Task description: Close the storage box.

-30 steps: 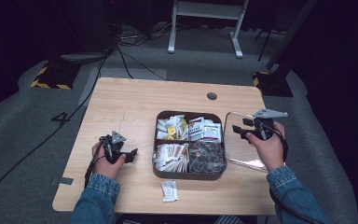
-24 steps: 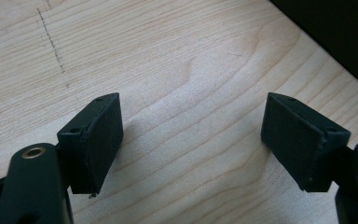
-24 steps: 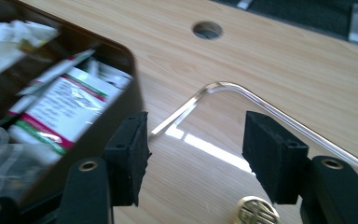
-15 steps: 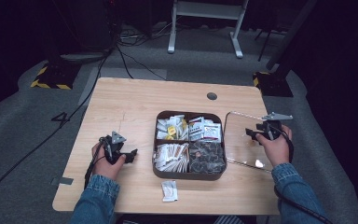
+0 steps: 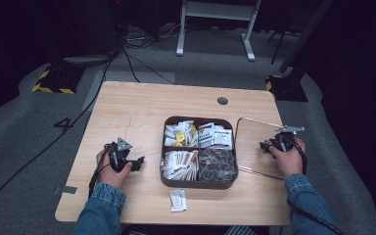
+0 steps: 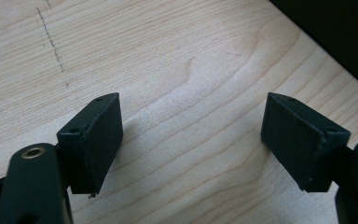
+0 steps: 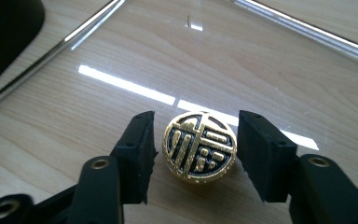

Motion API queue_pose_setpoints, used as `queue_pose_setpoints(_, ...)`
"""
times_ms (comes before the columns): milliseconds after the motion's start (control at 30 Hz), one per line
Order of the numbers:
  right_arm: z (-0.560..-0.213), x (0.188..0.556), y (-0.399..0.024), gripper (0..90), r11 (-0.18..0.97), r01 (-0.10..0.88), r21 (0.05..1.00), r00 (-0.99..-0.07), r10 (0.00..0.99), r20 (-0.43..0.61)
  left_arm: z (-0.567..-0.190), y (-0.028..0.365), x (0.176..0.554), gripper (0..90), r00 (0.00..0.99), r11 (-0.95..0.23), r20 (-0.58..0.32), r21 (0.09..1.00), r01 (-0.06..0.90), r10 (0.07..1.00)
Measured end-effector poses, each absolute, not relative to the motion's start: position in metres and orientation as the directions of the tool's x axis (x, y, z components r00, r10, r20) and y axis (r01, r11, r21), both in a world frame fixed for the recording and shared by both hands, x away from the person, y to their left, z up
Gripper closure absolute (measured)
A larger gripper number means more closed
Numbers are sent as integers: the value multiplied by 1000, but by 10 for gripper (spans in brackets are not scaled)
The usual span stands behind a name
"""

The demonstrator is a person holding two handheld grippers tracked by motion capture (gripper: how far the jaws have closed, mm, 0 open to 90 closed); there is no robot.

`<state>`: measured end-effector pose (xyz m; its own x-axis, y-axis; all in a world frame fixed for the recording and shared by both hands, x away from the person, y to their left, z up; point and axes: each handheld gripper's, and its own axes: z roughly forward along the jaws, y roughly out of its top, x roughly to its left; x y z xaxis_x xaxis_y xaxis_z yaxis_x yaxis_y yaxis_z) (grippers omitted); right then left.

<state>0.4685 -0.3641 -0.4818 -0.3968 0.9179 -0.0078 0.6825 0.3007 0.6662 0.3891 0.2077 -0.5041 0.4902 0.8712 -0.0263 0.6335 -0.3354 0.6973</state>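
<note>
— Wooden table (image 5: 142, 112) first; what sits on it?

— At its middle, a dark brown tray (image 5: 199, 184) with four compartments: pale sachets in the far two, paper sticks in the near left one, dark round pieces in the near right one. Just to the right of the tray lies a clear lid (image 5: 254, 147), flat on the wood. A single white sachet (image 5: 178, 199) lies on the table, near the tray's front edge.

— And the hands?

— The left gripper (image 5: 138, 163) rests low on the table, left of the tray. In its own view the jaws stand wide apart over bare wood, holding nothing.

— The right one?

— The right gripper (image 7: 196, 149) is down over the clear lid. Its jaws have just been closing, and between them sits a round black-and-gold coin-shaped piece (image 7: 199, 146), resting on the lid. A narrow gap shows on each side of it, so the pads (image 7: 140, 149) bracket the piece without pressing on it.
</note>
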Motion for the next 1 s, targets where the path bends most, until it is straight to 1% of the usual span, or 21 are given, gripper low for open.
queue_pose_setpoints(33, -483, 468, -364, 500, 304, 685, 662, -397, 918, -10, -504, 208, 389, 213, 490, -336, -26, 697, 633, 871)
queue_pose_setpoints(100, -485, 467, -365, 565, 319, 674, 666, -402, 915, -31, -504, 208, 389, 213, 490, -335, -26, 697, 633, 871)
queue_pose_setpoints(133, -485, 466, -364, 582, 319, 673, 668, -407, 913, -26, -504, 208, 389, 213, 490, -335, -26, 697, 634, 871)
queue_pose_setpoints(267, -484, 465, -362, 587, 347, 664, 662, -416, 908, -58, -504, 208, 389, 213, 490, -336, -26, 697, 633, 871)
queue_pose_setpoints(567, -479, 464, -364, 589, 326, 669, 668, -407, 913, -38, -504, 208, 389, 213, 490, -335, -26, 697, 634, 871)
queue_pose_setpoints(1000, -445, 458, -375, 589, 273, 638, 720, -388, 922, -6, -504, 208, 389, 213, 490, -336, -26, 697, 634, 871)
